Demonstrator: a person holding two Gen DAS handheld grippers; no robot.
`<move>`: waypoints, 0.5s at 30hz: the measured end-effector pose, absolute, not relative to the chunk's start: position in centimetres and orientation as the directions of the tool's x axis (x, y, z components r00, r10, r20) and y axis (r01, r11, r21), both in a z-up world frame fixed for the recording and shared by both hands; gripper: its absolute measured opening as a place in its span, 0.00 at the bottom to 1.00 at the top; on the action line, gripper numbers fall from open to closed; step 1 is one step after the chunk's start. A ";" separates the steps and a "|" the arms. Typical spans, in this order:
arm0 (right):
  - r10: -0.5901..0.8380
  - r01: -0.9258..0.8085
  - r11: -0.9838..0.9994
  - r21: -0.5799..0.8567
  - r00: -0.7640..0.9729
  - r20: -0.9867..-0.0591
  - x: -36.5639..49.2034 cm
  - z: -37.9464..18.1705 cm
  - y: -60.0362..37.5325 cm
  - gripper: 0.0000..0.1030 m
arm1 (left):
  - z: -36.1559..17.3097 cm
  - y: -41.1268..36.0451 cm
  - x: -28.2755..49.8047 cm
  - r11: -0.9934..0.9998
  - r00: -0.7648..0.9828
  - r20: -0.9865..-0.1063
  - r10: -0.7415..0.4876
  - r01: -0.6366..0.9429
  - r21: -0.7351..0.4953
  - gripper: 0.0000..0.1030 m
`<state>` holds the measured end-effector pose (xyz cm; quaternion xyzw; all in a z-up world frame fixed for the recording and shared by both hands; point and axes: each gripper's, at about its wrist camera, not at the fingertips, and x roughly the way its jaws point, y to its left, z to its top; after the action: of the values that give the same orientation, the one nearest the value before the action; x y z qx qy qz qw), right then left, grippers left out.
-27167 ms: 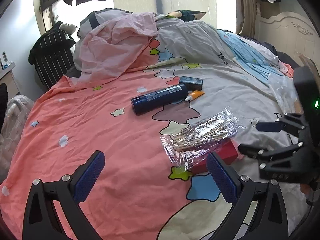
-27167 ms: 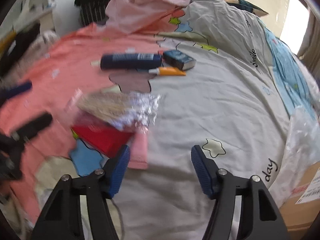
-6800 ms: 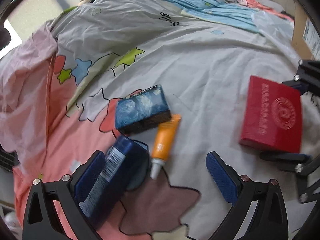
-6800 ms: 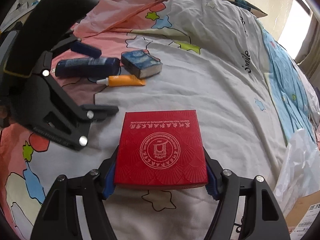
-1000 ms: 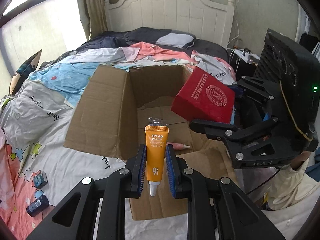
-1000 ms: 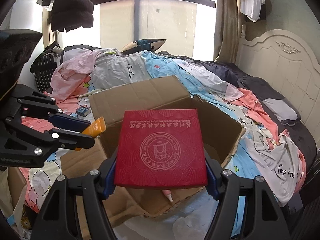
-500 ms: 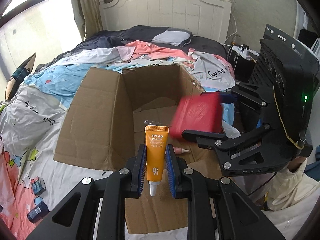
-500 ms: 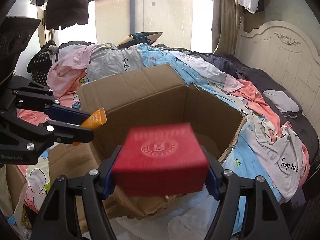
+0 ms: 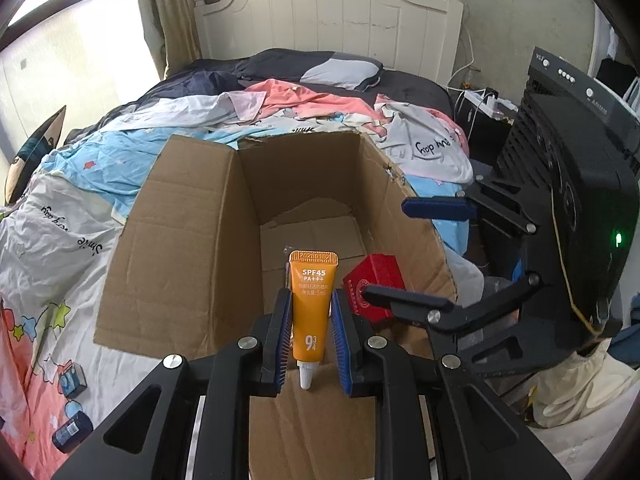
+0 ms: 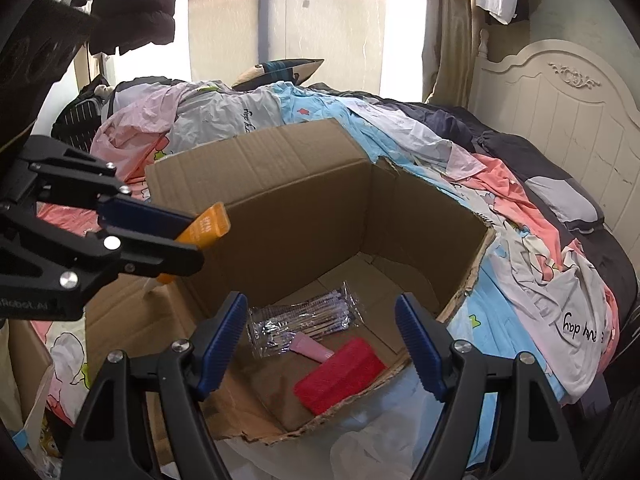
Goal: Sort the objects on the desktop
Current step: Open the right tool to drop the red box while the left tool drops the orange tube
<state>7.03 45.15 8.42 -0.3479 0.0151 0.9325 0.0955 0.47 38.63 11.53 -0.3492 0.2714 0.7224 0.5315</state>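
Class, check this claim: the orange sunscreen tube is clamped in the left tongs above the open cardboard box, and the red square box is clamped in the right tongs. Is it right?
One part is wrong. The red square box lies inside the open cardboard box; the right tongs stand open and empty, as the right wrist view shows. The orange sunscreen tube is indeed clamped in the left tongs.

Daylight from window [image 10: 280,28], glare; fisheye edges dark, bent.
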 end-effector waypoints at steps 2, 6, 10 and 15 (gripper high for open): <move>0.172 -0.193 -0.980 -0.040 -0.738 -0.652 7.1 8.4 45.2 0.71 | 11.5 38.8 0.3 -0.298 -0.199 -0.789 0.582 -0.954 0.022 0.28; 0.173 -0.193 -0.980 -0.042 -0.734 -0.656 7.0 8.2 45.2 0.71 | 12.1 38.2 0.1 -0.344 -0.262 -0.752 0.605 -0.938 0.050 0.82; 0.165 -0.184 -0.982 -0.041 -0.735 -0.658 7.0 8.1 44.9 0.71 | 12.5 37.4 -0.1 -0.385 -0.316 -0.730 0.606 -0.920 0.078 1.00; 0.158 -0.177 -0.983 -0.037 -0.741 -0.652 7.0 8.3 44.4 0.71 | 12.0 36.8 -0.3 -0.414 -0.357 -0.741 0.569 -0.903 0.117 1.00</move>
<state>6.95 44.37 8.31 -0.3483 0.0136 0.9330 0.0900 -0.29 36.77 11.98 -0.3147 0.2653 0.7797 0.4719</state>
